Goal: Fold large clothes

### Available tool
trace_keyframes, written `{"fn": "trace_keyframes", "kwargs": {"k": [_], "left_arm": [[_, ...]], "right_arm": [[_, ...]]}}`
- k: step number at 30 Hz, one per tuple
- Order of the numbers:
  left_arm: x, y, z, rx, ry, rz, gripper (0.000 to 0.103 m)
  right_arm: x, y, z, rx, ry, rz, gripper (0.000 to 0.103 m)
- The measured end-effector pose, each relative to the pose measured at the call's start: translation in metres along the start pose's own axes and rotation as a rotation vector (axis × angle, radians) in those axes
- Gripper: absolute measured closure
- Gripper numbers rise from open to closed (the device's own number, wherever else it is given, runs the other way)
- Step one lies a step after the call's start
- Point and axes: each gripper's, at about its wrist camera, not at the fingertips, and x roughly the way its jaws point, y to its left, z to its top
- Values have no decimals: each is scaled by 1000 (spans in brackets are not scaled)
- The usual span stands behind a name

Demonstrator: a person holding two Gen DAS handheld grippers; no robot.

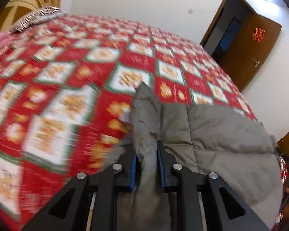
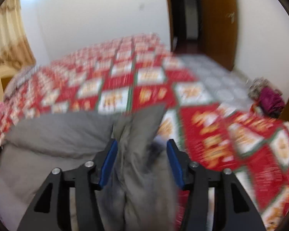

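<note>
Right wrist only: maroon bundle (image 2: 270,101) beyond quilt (image 2: 125,80).

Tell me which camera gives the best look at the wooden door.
Left wrist view. There the open wooden door is sharp, showing its red ornament and metal handle. The right wrist view catches only a blurred brown strip of it at the top, with no handle discernible.

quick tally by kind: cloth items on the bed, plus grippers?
Grey padded garment: 1
Red patterned bedspread: 1
Purple bundle at the far corner: 1
Striped fabric at the head end: 1
Grippers: 2, left gripper and right gripper, each with the garment between its fingers
Total: 6
</note>
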Motion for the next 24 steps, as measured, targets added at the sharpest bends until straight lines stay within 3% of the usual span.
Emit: {"fn": "trace_keyframes", "kwargs": {"k": [1, 2, 3, 4, 5, 6, 9, 11, 13, 15, 17, 24], "left_arm": [[-16, 6, 3, -4, -31, 39, 63], [-35, 8, 8, -11, -76, 102, 56], [-47, 6, 12, -13, -114, 122, 47], [-59, 1, 16, -9, -144, 112, 46], [-66, -6, 20, 0, -156, 81, 46], [-71, -17, 25, 13, -158, 44, 46], [-71, -67, 33, 74, -134, -50, 45], [-57, -94, 33, 122, -91, -60, 45], [-29, -114, 30, 158, -50, -40, 45], [-1, -111, 21, 124, 1, -18, 45], [25, -101, 7, 81, 58, -30, 45], [44, -93, -13, 70, -22, -30, 45]], "right_arm": [[-22, -2, 6, -4, -54, -34, 32], [-42, 1, 12, -24, -104, -71, 30], [-54, 5, 17, -49, -130, -81, 35], [-63, 14, 25, -86, -140, -74, 42], [-68, 24, 32, -116, -135, -58, 65], [-69, 35, 40, -131, -123, -38, 79], [-41, 71, 55, -143, -30, 111, 79], [-1, 98, 55, -140, 82, 192, 79], [29, 114, 47, -92, 136, 227, 79], [59, 130, 31, -81, 179, 248, 79], [86, 142, 7, -125, 201, 213, 82], [113, 123, -11, -25, 183, 299, 89]]}}
